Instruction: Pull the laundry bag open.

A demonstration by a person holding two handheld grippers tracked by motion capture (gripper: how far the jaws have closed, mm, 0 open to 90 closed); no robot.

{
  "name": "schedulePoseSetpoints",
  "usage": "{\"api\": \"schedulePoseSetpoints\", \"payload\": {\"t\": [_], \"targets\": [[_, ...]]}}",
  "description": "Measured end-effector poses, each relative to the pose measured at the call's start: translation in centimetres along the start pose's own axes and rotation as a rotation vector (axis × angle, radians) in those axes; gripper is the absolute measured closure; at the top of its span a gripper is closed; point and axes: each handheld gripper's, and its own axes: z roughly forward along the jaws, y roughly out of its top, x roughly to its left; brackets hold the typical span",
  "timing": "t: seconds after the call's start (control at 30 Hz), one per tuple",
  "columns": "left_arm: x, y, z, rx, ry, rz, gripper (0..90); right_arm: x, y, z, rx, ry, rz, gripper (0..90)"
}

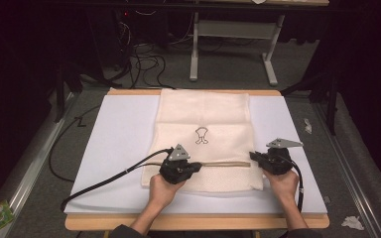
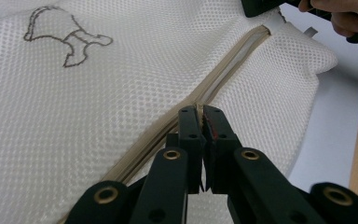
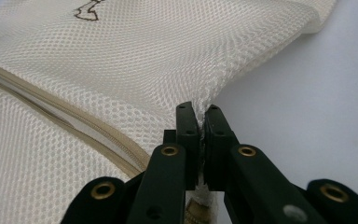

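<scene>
A cream mesh bag (image 1: pixel 203 111) with a small dark outline drawing (image 1: pixel 201 135) lies flat on the white board (image 1: pixel 119 139). A tan zipper (image 1: pixel 225 163) runs across its near part. My left gripper (image 1: pixel 196 167) sits at the zipper's left end. In the left gripper view, the left gripper (image 2: pixel 201 114) is shut on the zipper (image 2: pixel 233 60), which gapes open beyond the jaws. My right gripper (image 1: pixel 253 156) is at the bag's right edge. In the right gripper view, the right gripper (image 3: pixel 200 114) is shut on a pinched fold of mesh (image 3: pixel 144 56), with the zipper (image 3: pixel 74 121) to its left.
The board rests on a wooden table (image 1: pixel 193 222). A black cable (image 1: pixel 104 181) trails left from the left gripper across the board. A grey stand (image 1: pixel 194 49) and cables are on the floor behind. Crumpled paper (image 1: pixel 352 222) lies on the floor at the right.
</scene>
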Motion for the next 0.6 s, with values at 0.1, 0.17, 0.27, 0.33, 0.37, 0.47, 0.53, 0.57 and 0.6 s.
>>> {"api": "schedulePoseSetpoints", "payload": {"t": [0.1,0.17,0.27,0.33,0.37,0.47,0.53,0.57,0.6], "targets": [[0.5,-0.3,-0.3,-0.009,0.001,-0.024,87.2,-0.2,0.1,0.4,0.007,-0.001,0.006,88.1],[0.7,-0.5,-0.6,-0.010,0.005,-0.027,87.3,-0.1,0.2,0.5,0.014,-0.004,0.003,88.1],[1.0,-0.7,-0.9,-0.019,0.008,-0.039,87.3,-0.1,0.2,0.5,0.015,-0.005,0.001,88.1],[1.1,-0.9,-1.0,-0.027,0.010,-0.047,87.2,-0.1,0.2,0.5,0.016,-0.008,0.004,88.1],[1.2,-0.9,-1.2,-0.028,0.010,-0.047,87.2,-0.1,0.2,0.5,0.016,-0.008,0.005,88.1],[1.4,-1.0,-1.4,-0.027,0.010,-0.051,87.3,-0.1,0.4,0.6,0.019,-0.010,0.001,88.1],[1.4,-1.0,-1.5,-0.030,0.013,-0.049,87.3,0.0,0.5,0.6,0.017,-0.010,0.004,88.1],[1.4,-1.0,-1.6,-0.031,0.011,-0.050,87.3,0.0,0.5,0.6,0.020,-0.010,0.000,88.1],[1.4,-1.0,-1.6,-0.032,0.012,-0.051,87.3,0.0,0.5,0.6,0.019,-0.012,0.003,88.1]]}}
